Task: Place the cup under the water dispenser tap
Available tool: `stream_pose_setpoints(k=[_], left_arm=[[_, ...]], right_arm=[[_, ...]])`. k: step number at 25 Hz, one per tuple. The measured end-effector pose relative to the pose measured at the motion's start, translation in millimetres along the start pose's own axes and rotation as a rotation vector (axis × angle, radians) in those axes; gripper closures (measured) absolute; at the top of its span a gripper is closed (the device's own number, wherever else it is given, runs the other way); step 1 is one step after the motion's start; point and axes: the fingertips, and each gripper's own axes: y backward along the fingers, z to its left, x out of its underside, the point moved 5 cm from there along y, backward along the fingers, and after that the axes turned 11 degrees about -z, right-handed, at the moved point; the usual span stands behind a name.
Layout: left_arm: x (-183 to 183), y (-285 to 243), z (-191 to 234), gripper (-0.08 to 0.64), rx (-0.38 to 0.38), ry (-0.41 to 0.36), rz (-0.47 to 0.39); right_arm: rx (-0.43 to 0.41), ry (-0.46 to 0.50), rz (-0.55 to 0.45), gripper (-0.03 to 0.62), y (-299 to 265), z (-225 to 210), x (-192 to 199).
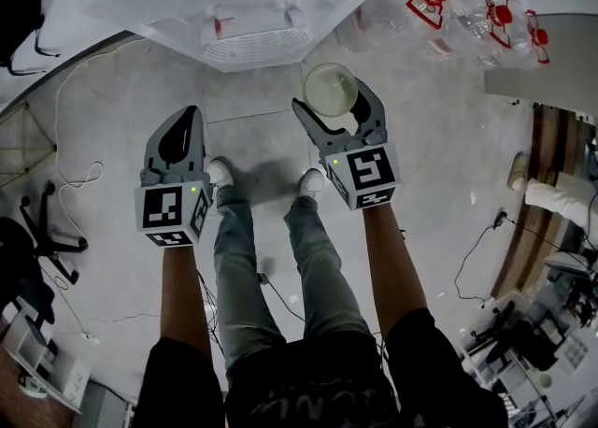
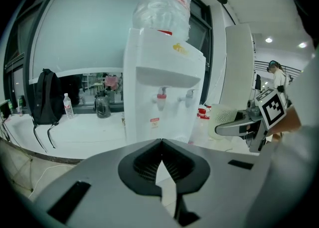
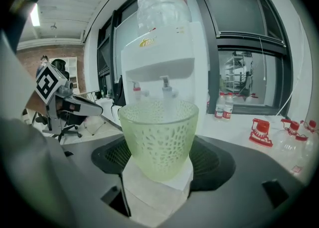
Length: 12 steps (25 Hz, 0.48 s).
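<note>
Step in hand, as we judge it: carry phase.
- Cup (image 3: 159, 137) clamped upright in right gripper (image 1: 338, 108), pads on its lower wall.
- Cup not yet at water dispenser (image 3: 160, 62); taps (image 3: 164, 83) well beyond rim.
- Left gripper (image 2: 161, 145): jaws together, nothing held.

Next move: we advance level and centre rim under one tap, no tilt.

Cup: pale green, translucent, tapered, cell-patterned wall. Likely rigid, good purchase.

Dispenser: smooth white box, clear bottle (image 3: 162, 3) on top.

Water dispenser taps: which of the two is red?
The left tap on the water dispenser is red. The right tap beside it is pale grey.
</note>
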Motion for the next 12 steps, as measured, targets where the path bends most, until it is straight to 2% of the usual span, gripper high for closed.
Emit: stream_pose_setpoints(k=[7,12], left_arm=[[38,-30,6,0.551,0.014,-0.026,0.004],[52,-49,7,0.550,0.032,-0.049,0.003]], right_arm=[[-0.001,0.026,0.020,0.225,-24,-16,43],[-0.011,0.024,-0.001,0.225,-50,-20,57]])
